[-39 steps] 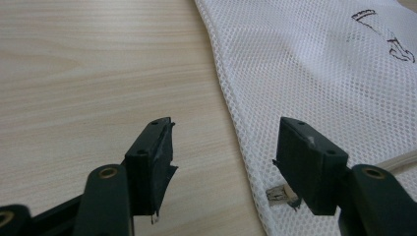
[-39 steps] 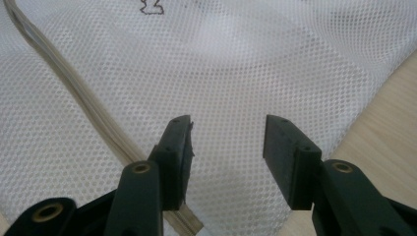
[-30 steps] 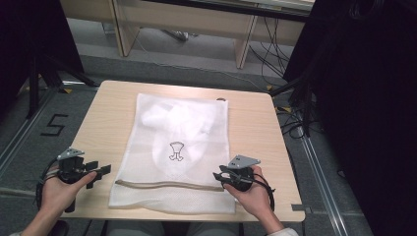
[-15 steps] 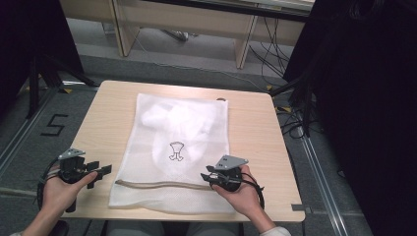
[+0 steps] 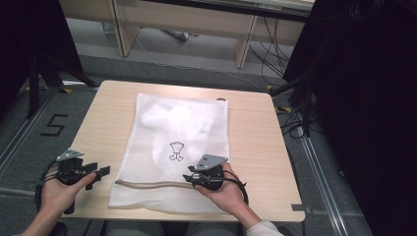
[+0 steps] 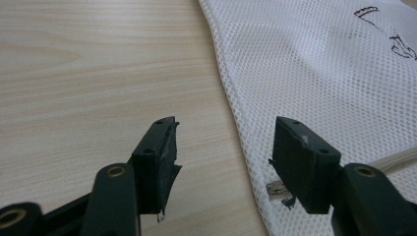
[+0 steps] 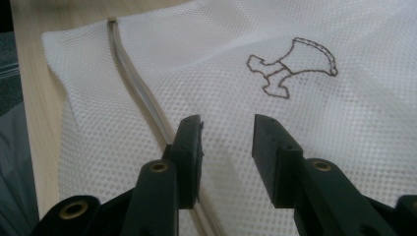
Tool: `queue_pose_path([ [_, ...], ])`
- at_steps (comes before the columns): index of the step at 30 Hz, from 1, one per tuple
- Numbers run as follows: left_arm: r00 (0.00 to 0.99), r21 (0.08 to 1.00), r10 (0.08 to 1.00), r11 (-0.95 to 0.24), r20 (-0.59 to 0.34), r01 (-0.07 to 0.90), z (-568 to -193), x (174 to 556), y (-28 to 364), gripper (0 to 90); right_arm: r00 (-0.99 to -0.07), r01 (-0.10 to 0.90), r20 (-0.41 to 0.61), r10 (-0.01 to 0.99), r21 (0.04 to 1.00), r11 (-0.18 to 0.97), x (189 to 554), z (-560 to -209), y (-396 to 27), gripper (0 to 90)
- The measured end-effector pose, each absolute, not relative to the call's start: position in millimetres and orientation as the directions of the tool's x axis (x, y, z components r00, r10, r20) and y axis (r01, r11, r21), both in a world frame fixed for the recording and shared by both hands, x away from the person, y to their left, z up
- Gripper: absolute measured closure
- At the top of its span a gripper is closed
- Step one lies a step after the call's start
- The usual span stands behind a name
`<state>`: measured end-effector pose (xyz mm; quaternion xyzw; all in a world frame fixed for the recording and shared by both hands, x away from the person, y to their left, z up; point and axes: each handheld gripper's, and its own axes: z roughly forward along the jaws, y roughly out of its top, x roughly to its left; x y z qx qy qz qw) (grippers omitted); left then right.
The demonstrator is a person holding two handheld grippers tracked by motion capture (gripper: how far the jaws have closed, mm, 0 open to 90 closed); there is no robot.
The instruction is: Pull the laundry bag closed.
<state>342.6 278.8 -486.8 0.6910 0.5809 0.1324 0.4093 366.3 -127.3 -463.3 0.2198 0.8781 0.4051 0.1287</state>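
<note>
Both hand-held tools black: left gripper [image 5: 101, 171] and right gripper [image 5: 189, 177], each topped by a grey three-cornered plate and trailing a black cable. Jaws are blocky black bars with small screw holes, hinged on arms with brass-coloured pivot rivets; left pads carry frayed tape edges. Light sleeve cuff at right forearm.

White mesh laundry bag [image 5: 177, 147] lies flat on the counter [image 5: 105, 118], something white bunched inside its far end. Beige zipper [image 5: 152, 184] runs across the near end, small dark emblem [image 5: 175, 150] mid-bag.
</note>
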Motion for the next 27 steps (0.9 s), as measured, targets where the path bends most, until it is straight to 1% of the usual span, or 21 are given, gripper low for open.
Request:
queue_pose_path([
  [1,0.302,0.711,0.913,-0.018,-0.275,0.703,-486.1,341.9,281.5,42.1,-0.871,0.283,-0.044,0.489,0.770,0.572,366.6,-463.4,-124.8,64.8],
  [3,0.281,0.719,0.914,0.016,-0.293,0.695,-487.1,341.4,279.5,42.3,-0.878,0.272,-0.047,0.477,0.770,0.578,368.0,-463.5,-120.7,64.8],
  [5,0.284,0.718,0.913,0.013,-0.292,0.696,-487.4,340.9,280.1,42.4,-0.882,0.271,-0.040,0.470,0.774,0.573,367.9,-464.9,-115.6,64.9],
  [6,0.286,0.714,0.915,0.003,-0.283,0.700,-487.1,340.4,280.8,42.5,-0.889,0.256,-0.047,0.455,0.773,0.580,368.8,-464.7,-113.2,65.0],
  [7,0.298,0.708,0.916,-0.021,-0.269,0.705,-486.4,339.7,282.9,42.6,-0.888,0.264,-0.039,0.459,0.773,0.577,367.8,-464.7,-110.2,65.1],
  [9,0.278,0.718,0.915,0.017,-0.291,0.696,-487.2,339.3,280.9,42.8,-0.898,0.243,-0.050,0.438,0.773,0.586,368.4,-464.7,-103.5,65.4],
  [10,0.276,0.717,0.917,0.017,-0.290,0.697,-487.2,338.8,281.3,42.8,-0.899,0.255,-0.036,0.436,0.767,0.589,367.1,-464.0,-100.0,65.5],
  [11,0.275,0.717,0.917,0.018,-0.290,0.697,-487.2,338.5,281.5,42.9,-0.903,0.244,-0.043,0.428,0.767,0.593,367.4,-464.1,-96.4,65.7],
  [13,0.293,0.707,0.917,-0.018,-0.269,0.707,-486.5,337.9,284.6,43.1,-0.911,0.230,-0.047,0.410,0.767,0.599,367.8,-464.4,-89.2,66.1],
  [20,0.291,0.708,0.917,-0.013,-0.273,0.706,-486.6,337.6,284.4,43.4,-0.931,0.196,-0.055,0.360,0.757,0.624,366.2,-466.7,-59.5,67.5],
  [27,0.289,0.709,0.918,-0.011,-0.273,0.705,-486.4,337.5,284.4,43.5,-0.941,0.182,-0.052,0.336,0.757,0.627,366.5,-466.8,-39.3,68.3],
])
